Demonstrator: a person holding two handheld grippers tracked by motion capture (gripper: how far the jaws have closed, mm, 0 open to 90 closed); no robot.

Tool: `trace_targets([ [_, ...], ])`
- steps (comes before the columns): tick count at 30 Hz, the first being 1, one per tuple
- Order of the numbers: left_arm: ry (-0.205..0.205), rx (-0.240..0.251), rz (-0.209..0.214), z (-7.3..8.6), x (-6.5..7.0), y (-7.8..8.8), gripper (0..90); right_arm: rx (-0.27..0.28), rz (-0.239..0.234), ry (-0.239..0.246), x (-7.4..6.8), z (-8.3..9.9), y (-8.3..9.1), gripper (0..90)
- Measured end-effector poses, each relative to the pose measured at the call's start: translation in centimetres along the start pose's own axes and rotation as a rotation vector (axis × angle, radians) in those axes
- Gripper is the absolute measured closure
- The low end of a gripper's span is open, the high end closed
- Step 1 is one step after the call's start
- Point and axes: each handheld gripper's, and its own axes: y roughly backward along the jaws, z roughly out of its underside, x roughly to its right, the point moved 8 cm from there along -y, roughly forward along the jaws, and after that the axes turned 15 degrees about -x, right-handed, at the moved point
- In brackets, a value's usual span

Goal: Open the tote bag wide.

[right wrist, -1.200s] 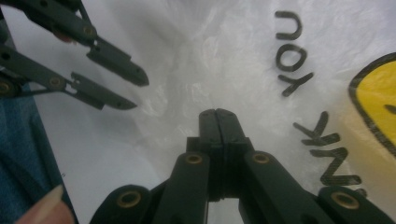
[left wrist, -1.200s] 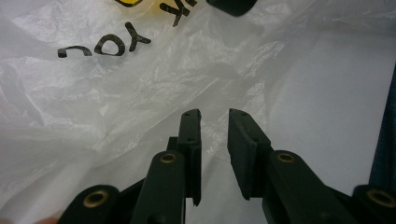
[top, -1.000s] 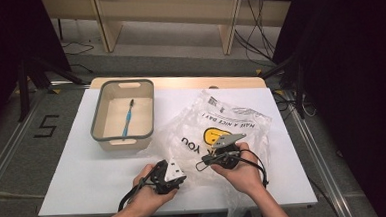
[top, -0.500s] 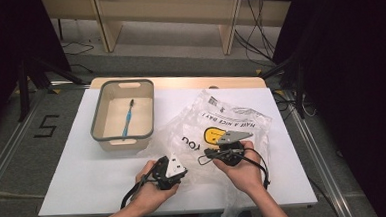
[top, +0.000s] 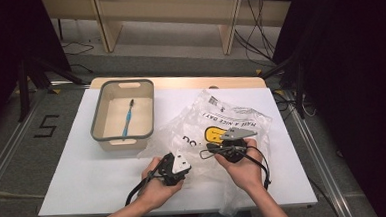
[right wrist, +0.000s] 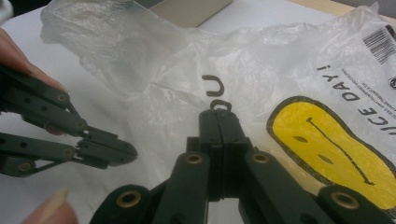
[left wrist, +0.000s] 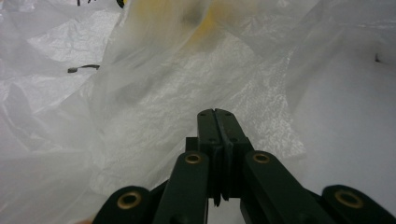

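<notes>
A crumpled clear plastic bag with a yellow smiley print lies on the white table, right of centre. My left gripper sits at the bag's near left edge. Its jaws have just been closing and now stand together, with bag film pinched at the tips. My right gripper is held just right of it, over the bag. Its jaws are shut, tips pressed into the film beside the printed letters. The left gripper comes in from the left of the right gripper view, close to the right one's tips.
A grey-rimmed beige tub stands at the back left with a blue toothbrush lying in it. Bare white tabletop spreads left of my hands. Dark floor and wooden furniture legs lie beyond the table's far edge.
The left gripper has edged a little toward the right gripper and onto the bag. The bag, tub and toothbrush have not moved.
</notes>
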Motion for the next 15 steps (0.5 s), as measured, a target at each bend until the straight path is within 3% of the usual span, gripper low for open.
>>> trace_targets([
  [4, 0.014, -0.008, -0.002, -0.6, -0.2, -1.0, 89.3, 0.007, 0.010, -0.010, 0.3, -0.1, 0.0, 90.0],
  [15, -0.022, -0.079, 0.007, -0.3, 0.1, -2.4, 89.3, 0.076, 0.076, -0.049, 1.6, -1.1, 1.3, 90.0],
])
